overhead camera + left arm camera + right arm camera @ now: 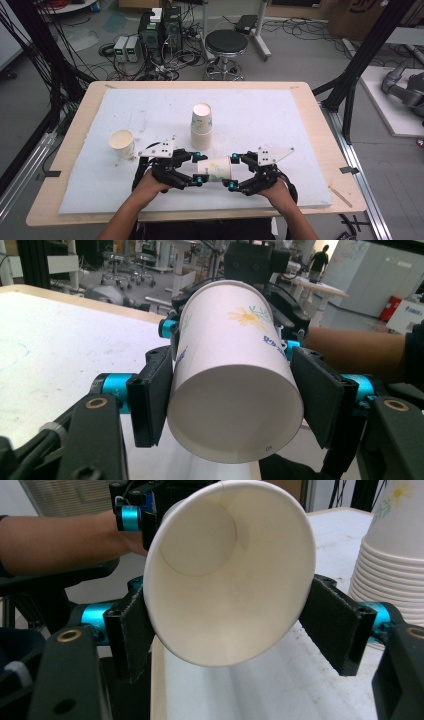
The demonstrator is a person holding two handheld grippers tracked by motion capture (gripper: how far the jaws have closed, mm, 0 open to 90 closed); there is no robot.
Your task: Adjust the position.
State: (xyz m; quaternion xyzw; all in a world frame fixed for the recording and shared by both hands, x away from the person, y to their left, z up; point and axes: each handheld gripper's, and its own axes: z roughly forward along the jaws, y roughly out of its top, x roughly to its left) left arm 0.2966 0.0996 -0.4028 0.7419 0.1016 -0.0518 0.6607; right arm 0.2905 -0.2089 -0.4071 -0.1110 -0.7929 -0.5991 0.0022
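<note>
While the paper cup point(214, 169) lies on its side between our two hands, raised just above the white mat of the counter point(150, 107), its long axis runs level from one pair of tongs to the other. Our left tongs point(199, 169) pinch the narrow base end, pads pressed on both flanks in the left gripper view, and our right tongs point(232, 172) sit at the wide rim, pads touching its sides as far as we can judge. Any pull should run along that axis, both hands equally near.
</note>
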